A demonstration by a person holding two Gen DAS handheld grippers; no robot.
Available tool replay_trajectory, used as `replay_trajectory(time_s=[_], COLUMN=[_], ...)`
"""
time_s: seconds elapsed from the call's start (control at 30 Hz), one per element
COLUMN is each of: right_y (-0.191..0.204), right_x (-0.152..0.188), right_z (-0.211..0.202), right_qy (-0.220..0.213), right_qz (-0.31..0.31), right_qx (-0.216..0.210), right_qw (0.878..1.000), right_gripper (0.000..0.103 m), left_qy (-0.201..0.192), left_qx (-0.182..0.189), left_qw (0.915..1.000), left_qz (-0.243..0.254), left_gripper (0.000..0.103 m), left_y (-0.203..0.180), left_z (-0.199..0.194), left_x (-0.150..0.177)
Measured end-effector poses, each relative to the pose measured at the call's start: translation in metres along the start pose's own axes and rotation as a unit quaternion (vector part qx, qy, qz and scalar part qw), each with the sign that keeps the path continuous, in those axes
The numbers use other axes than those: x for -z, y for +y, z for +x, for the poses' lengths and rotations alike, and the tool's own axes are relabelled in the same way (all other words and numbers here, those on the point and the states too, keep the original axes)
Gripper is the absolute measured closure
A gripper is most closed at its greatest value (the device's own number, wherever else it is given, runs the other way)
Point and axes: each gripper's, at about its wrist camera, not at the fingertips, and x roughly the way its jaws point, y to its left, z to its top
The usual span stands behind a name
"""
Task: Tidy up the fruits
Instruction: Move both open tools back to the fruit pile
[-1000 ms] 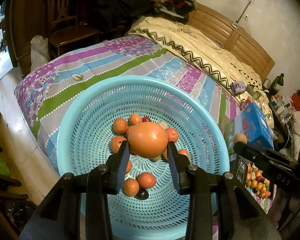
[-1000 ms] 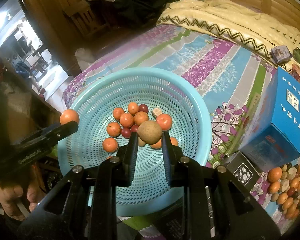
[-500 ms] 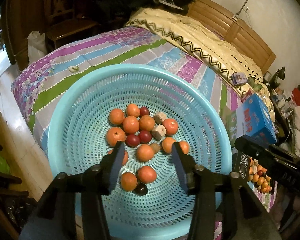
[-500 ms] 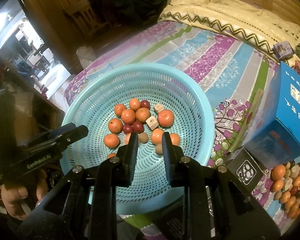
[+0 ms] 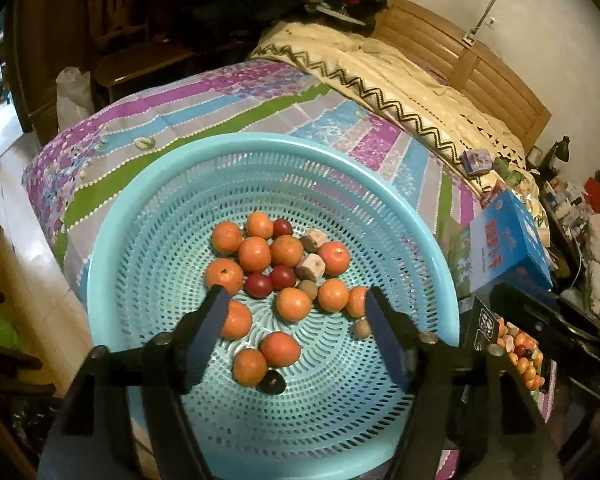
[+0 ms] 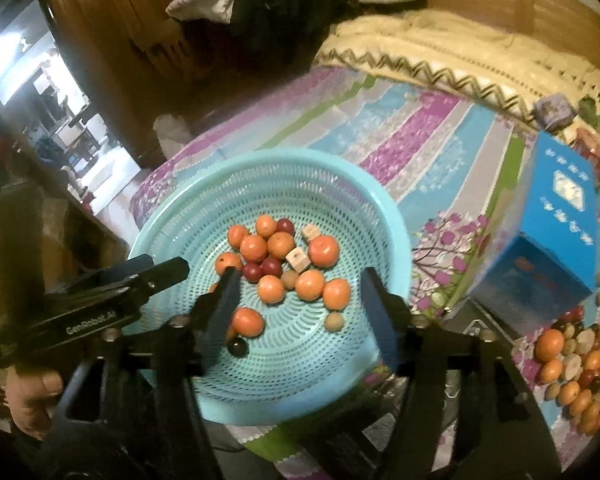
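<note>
Both grippers, left gripper (image 5: 296,312) and right gripper (image 6: 298,296), are opening empty over round fruits (image 5: 288,276).

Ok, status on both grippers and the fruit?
Left gripper and right gripper both opening, nothing between jaws. Small round fruits lie in perforated turquoise plastic basket. Nothing in the way.

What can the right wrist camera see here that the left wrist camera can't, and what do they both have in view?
Only the right wrist view shows the left gripper from outside, the hand holding it, and a lit doorway at the left edge.

Only the left wrist view shows the wooden headboard, the white wall behind it, and the cluttered bedside at far right.

Both share the turquoise basket of small orange and dark red fruits, the striped bedsheet, the blue box and the loose fruit pile. Each camera's own jaws are opening, with nothing gripped.
</note>
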Motion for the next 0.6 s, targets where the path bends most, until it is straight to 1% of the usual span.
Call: replay_trajectory(time_s=[0.03, 0.07, 0.17, 0.27, 0.33, 0.4, 0.43, 0.47, 0.53, 0.6], right_y=[0.0, 0.0, 0.0, -0.004, -0.008, -0.017, -0.024, -0.034, -0.057, -0.082], right_x=[0.001, 0.002, 0.005, 0.01, 0.02, 0.033, 0.041, 0.051, 0.072, 0.098], right_z=[-0.004, -0.007, -0.018, -0.037, -0.056, -0.073, -0.08, -0.086, -0.095, -0.102], right_qy=[-0.006, -0.011, -0.027, -0.066, -0.107, -0.135, -0.146, -0.151, -0.15, -0.139], right_qz=[-0.004, -0.009, -0.02, -0.02, -0.019, -0.011, -0.003, 0.009, 0.04, 0.073], right_qx=[0.007, 0.014, 0.034, 0.048, 0.066, 0.09, 0.099, 0.107, 0.125, 0.143], right_qw=[1.0, 1.0, 0.999, 0.996, 0.992, 0.987, 0.984, 0.983, 0.98, 0.977], right_gripper=[0.023, 0.02, 0.019, 0.019, 0.019, 0.019, 0.019, 0.017, 0.015, 0.015], left_qy=[-0.004, -0.006, -0.013, -0.045, -0.077, -0.106, -0.114, -0.119, -0.121, -0.123], left_qx=[-0.001, -0.002, 0.0, 0.002, 0.01, 0.03, 0.04, 0.057, 0.084, 0.106], left_qw=[1.0, 1.0, 0.9999, 0.999, 0.9967, 0.9932, 0.9918, 0.9902, 0.9874, 0.9836], left_qz=[0.002, 0.003, 0.005, 0.009, 0.023, 0.037, 0.04, 0.046, 0.059, 0.08], left_gripper=[0.026, 0.026, 0.025, 0.02, 0.015, 0.009, 0.008, 0.007, 0.007, 0.007], left_y=[-0.003, -0.005, -0.013, -0.022, -0.032, -0.046, -0.051, -0.06, -0.078, -0.101], left_z=[0.0, 0.0, 0.0, -0.009, -0.019, -0.029, -0.032, -0.035, -0.037, -0.04], left_x=[0.001, 0.001, 0.002, 0.006, 0.009, 0.014, 0.016, 0.019, 0.023, 0.031])
